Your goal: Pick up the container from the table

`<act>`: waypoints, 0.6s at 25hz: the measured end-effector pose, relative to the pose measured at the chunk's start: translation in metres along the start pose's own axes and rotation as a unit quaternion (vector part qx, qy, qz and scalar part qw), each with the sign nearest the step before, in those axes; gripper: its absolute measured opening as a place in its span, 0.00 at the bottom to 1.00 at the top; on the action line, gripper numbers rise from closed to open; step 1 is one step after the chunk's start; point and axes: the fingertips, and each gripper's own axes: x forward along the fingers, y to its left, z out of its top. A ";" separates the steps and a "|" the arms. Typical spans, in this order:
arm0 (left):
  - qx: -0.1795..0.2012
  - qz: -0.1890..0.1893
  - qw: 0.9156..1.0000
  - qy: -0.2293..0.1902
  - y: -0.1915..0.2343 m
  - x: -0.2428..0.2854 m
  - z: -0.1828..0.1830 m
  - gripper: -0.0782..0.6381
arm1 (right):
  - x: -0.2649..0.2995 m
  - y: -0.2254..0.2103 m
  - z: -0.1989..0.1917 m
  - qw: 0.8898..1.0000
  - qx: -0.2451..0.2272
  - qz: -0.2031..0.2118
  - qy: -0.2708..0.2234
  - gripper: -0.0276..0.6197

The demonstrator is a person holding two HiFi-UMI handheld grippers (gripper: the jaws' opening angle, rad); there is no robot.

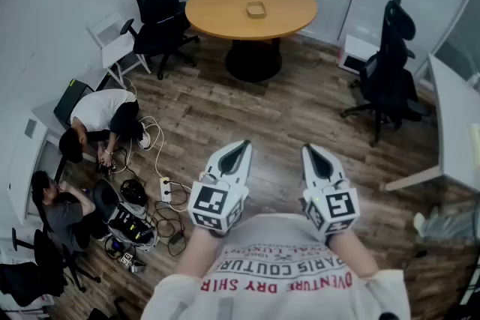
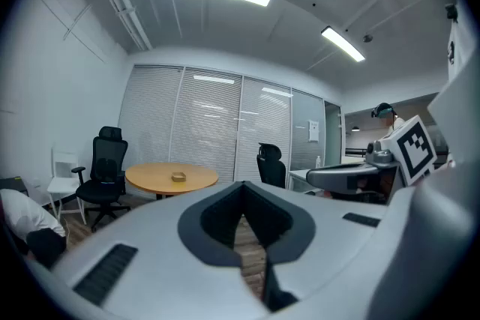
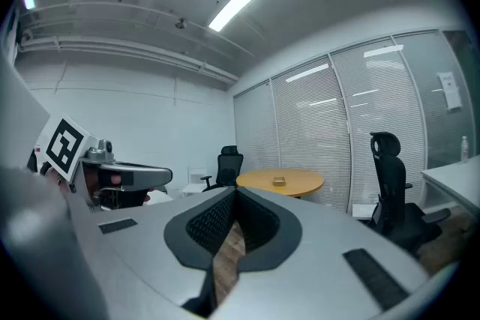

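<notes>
The container (image 1: 256,9) is a small tan box lying on the round wooden table (image 1: 217,15) across the room. It also shows far off in the left gripper view as the container (image 2: 178,176) and in the right gripper view as the container (image 3: 279,180). My left gripper (image 1: 241,145) and right gripper (image 1: 310,149) are held side by side in front of my chest, pointing toward the table and well short of it. Both are shut with nothing between their jaws, as the left gripper (image 2: 241,188) and right gripper (image 3: 234,192) show close up.
A black office chair (image 1: 159,4) stands left of the table and another black chair (image 1: 390,64) to its right. Two people (image 1: 101,116) crouch on the floor at left among cables and gear (image 1: 139,217). A white desk (image 1: 454,124) lines the right side.
</notes>
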 end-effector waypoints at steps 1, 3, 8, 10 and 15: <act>0.001 -0.001 1.000 0.000 0.002 0.000 0.000 0.11 | 0.002 0.002 -0.003 1.000 0.003 0.002 0.000 0.05; 0.003 -0.005 1.000 0.000 0.006 -0.002 0.001 0.11 | 0.006 0.006 -0.005 1.000 0.007 0.003 0.000 0.05; 0.005 -0.006 1.000 -0.004 0.017 -0.008 0.001 0.11 | 0.013 0.014 -0.001 1.000 -0.002 0.000 -0.003 0.05; 0.004 -0.004 1.000 -0.005 0.021 -0.010 0.001 0.11 | 0.015 0.017 0.000 1.000 -0.006 0.000 -0.006 0.05; -0.001 -0.007 1.000 -0.002 0.024 -0.010 -0.003 0.11 | 0.016 0.015 0.001 1.000 0.012 -0.007 -0.019 0.05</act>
